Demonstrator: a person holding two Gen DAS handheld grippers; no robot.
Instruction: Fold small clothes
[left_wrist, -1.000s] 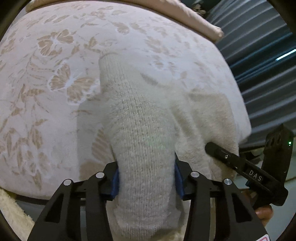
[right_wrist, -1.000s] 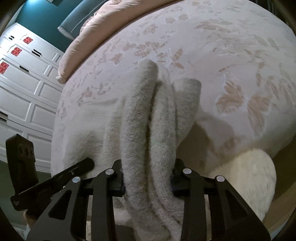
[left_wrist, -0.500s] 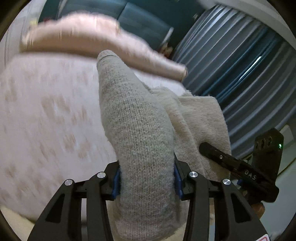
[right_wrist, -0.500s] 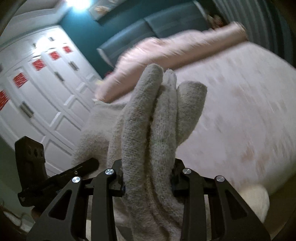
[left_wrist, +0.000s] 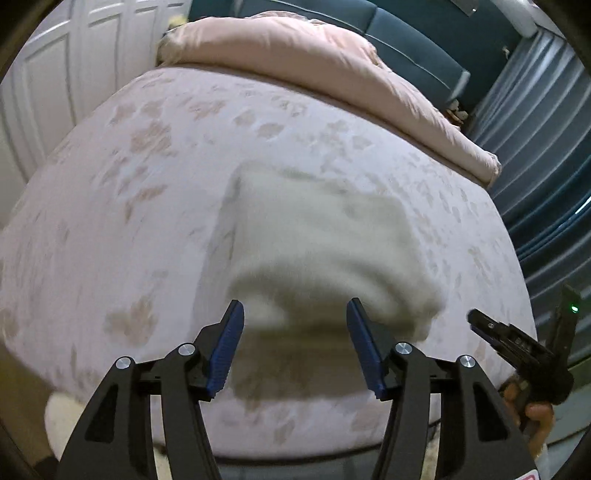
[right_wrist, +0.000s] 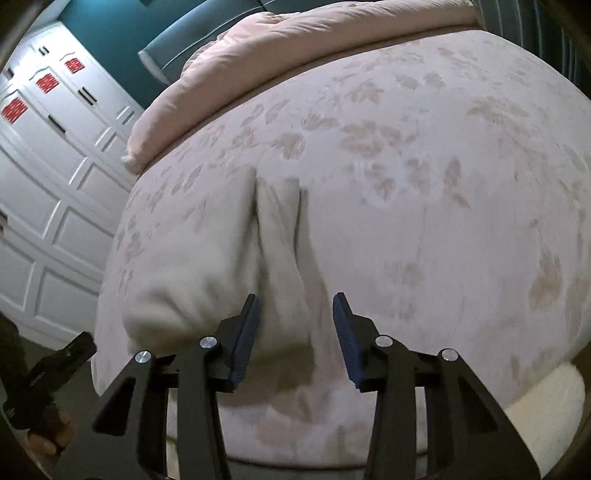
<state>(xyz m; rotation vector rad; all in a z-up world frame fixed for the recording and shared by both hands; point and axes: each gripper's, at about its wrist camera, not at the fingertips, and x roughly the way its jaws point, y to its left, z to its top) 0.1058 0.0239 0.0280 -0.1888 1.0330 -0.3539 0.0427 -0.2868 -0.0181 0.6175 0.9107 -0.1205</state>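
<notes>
Cream knitted garment (left_wrist: 325, 240), soft and woolly, lies folded on the bed (left_wrist: 122, 192), whose pale pink cover carries a tan leaf print. In the left wrist view it shows as a blurred, roughly rectangular bundle with its near edge rounded over; in the right wrist view 2 long rolls of the knit (right_wrist: 221, 258) run side by side with a groove between them.

Left tongs (left_wrist: 295, 347) stand spread, having just been opening, their 2 blue ribbed pads (left_wrist: 226, 350) apart on either side of the near edge of the garment and not pressing it. Right tongs (right_wrist: 295, 336) are likewise spread after just opening wider; the right-hand roll of the knit sits in the gap between the pads (right_wrist: 245, 338), whether it still brushes the left pad I cannot tell.

A dusty pink duvet (left_wrist: 314, 55) is bunched along the far side of the bed. White panelled wardrobe doors (right_wrist: 48, 155) stand to the left, grey pleated curtains (left_wrist: 535, 155) to the right. A hand (left_wrist: 532, 410) grips the other tool at the lower right of the left view.
</notes>
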